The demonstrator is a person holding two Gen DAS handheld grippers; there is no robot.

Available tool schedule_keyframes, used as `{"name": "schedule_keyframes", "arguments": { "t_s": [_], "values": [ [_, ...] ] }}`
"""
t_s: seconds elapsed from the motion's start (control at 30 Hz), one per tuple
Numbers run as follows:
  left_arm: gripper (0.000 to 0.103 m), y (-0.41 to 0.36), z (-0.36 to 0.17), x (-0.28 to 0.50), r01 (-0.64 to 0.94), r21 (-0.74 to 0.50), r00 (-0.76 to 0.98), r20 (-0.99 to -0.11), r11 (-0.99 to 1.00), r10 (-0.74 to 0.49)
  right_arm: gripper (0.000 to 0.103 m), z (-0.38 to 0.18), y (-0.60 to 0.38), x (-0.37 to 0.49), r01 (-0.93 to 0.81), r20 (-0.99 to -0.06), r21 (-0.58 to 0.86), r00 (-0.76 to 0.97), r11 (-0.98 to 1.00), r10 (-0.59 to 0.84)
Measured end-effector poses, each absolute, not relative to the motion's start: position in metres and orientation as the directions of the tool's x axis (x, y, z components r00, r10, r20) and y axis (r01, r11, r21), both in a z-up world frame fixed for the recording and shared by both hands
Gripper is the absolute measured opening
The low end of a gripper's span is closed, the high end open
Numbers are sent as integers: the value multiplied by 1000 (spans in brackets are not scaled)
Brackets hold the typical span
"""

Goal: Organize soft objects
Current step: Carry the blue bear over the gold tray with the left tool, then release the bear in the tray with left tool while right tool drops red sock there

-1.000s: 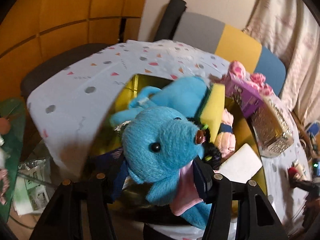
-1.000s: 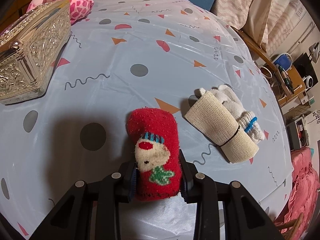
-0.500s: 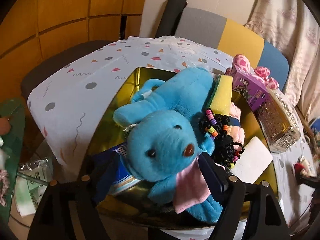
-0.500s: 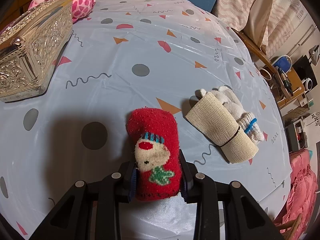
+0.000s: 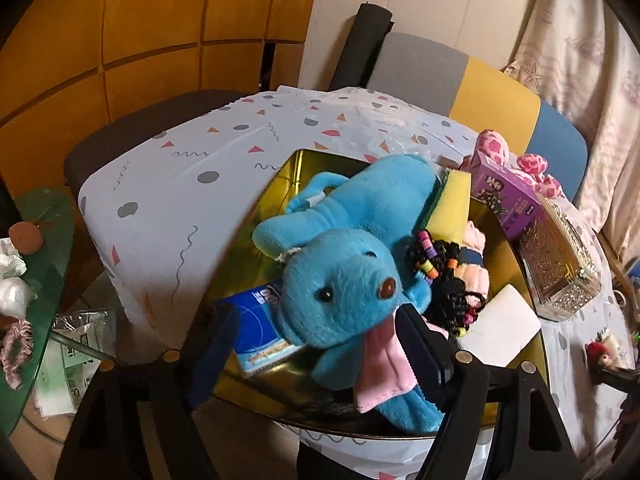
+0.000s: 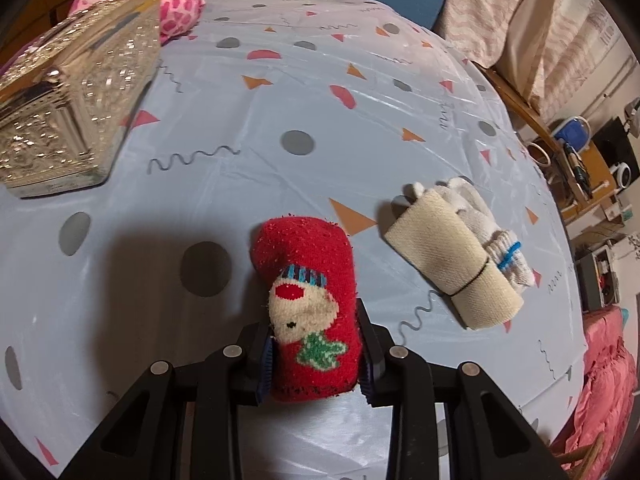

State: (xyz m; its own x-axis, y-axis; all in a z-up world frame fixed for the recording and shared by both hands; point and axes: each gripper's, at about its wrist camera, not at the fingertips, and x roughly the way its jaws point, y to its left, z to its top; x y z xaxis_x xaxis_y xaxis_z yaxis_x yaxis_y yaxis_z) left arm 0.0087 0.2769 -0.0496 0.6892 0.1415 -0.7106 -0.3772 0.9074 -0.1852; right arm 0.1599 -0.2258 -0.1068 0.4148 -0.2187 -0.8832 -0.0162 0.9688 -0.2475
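Observation:
A blue plush bear [image 5: 344, 280] with a pink bib lies in the gold tray [image 5: 296, 168], on other soft things: a yellow sponge [image 5: 452, 208], a black beaded hair tie [image 5: 444, 280] and pink cloth. My left gripper [image 5: 320, 348] is open, its fingers standing wide on either side of the bear's head. My right gripper [image 6: 316, 356] is shut on a red Christmas sock [image 6: 308, 296] that rests on the tablecloth. A beige and white rolled sock bundle [image 6: 456, 256] lies to its right.
An ornate silver box [image 6: 68, 108] stands at the left in the right wrist view, with a pink spotted plush [image 6: 168, 4] behind it. A purple box [image 5: 508, 200], a blue packet [image 5: 256, 332] and a white card [image 5: 500, 332] sit by the tray. A chair stands beyond the table.
My left gripper has opened and let go of the blue bear, then drawn back from it. The bear now lies in the tray. The right gripper holds the red sock still.

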Motion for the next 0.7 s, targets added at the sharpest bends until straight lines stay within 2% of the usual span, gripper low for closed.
{"name": "schedule_keyframes", "arguments": {
  "t_s": [0.2, 0.37, 0.7],
  "values": [
    [79, 276, -63, 13, -394, -143, 646, -746, 908, 163, 32, -106, -211, 153, -76, -899, -206, 410, 976, -158],
    [79, 282, -69, 12, -414, -145, 637, -751, 899, 173, 31, -100, -200, 137, -104, -919, -81, 393, 991, -34],
    [79, 285, -69, 11, -415, -176, 644, -750, 892, 151, 31, -47, -125, 103, -287, -848, 11, 505, 958, 161]
  ]
}}
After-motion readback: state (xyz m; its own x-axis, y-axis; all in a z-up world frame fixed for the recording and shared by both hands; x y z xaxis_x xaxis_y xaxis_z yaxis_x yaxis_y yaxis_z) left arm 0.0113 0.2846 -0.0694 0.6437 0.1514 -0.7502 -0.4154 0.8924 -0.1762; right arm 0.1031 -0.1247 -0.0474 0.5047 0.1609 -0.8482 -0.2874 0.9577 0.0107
